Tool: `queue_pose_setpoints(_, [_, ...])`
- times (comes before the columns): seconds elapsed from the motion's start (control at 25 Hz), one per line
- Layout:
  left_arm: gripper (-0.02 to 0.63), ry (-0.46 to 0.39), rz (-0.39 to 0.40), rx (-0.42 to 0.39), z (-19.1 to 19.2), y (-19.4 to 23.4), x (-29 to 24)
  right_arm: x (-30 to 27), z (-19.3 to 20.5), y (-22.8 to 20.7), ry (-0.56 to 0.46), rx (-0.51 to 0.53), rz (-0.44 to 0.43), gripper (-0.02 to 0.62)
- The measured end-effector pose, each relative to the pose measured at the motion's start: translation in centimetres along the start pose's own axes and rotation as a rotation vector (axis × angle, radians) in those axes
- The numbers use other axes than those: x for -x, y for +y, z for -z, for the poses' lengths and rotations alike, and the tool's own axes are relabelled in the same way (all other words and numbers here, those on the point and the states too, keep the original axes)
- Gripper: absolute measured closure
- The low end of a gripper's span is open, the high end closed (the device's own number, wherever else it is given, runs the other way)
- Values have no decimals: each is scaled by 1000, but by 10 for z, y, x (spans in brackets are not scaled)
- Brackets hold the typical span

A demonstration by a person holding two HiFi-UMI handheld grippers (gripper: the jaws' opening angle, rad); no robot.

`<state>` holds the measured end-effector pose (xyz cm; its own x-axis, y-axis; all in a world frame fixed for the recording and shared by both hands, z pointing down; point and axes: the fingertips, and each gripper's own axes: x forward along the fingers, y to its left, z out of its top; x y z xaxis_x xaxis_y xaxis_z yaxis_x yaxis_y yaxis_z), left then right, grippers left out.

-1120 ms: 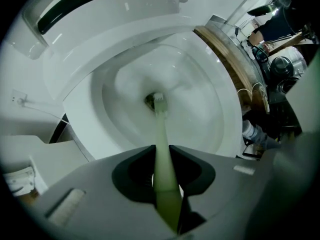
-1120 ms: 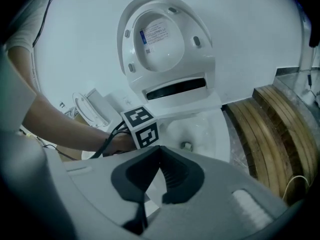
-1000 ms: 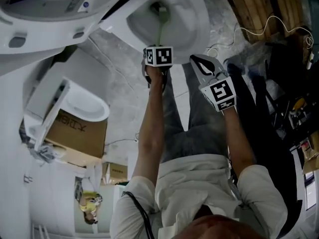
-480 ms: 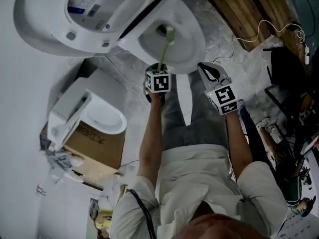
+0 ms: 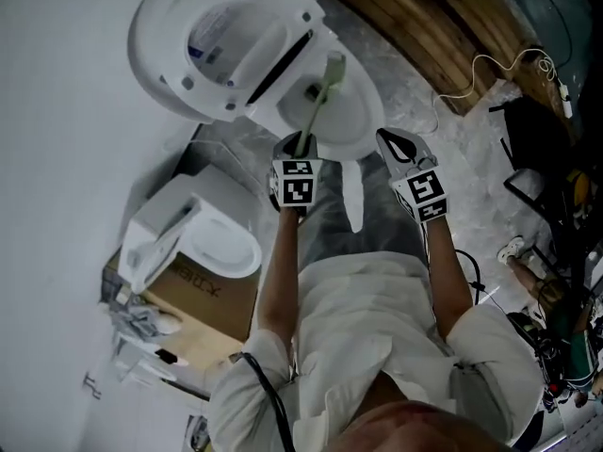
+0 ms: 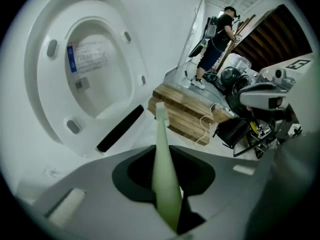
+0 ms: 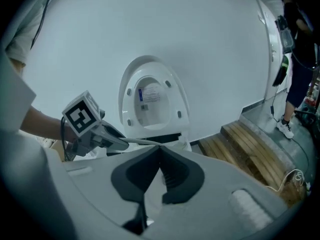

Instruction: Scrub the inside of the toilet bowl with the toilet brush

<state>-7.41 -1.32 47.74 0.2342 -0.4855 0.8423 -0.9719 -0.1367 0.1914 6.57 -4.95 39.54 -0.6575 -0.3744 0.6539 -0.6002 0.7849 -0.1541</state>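
Observation:
The white toilet stands with its lid (image 5: 221,40) raised and its bowl (image 5: 353,125) open below me. My left gripper (image 5: 300,147) is shut on the handle of a pale green toilet brush (image 5: 318,102). The brush head sits over the back of the bowl near the hinge. In the left gripper view the brush (image 6: 162,154) runs out between the jaws of that gripper (image 6: 165,156) toward the lid (image 6: 90,69). My right gripper (image 5: 388,137) hovers at the bowl's right side, shut on nothing. From the right gripper (image 7: 159,147) I see the left gripper (image 7: 87,126) and the lid (image 7: 152,101).
A second toilet (image 5: 203,238) rests on a cardboard box (image 5: 203,295) to the left. A wooden pallet (image 5: 424,26) lies behind the bowl, with a white cable (image 5: 490,69) and dark equipment (image 5: 551,177) to the right. A person (image 6: 217,39) stands far off.
The brush head has risen from the bottom of the bowl to its back edge near the hinge. Both grippers keep their places over the bowl while my view has swung round.

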Motion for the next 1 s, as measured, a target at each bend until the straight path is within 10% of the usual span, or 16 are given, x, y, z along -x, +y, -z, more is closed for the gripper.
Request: queue_pose_setpoints(1.0, [506,-502,45,-179,-144,-18,190,98,-171,31,-323,216,70,592])
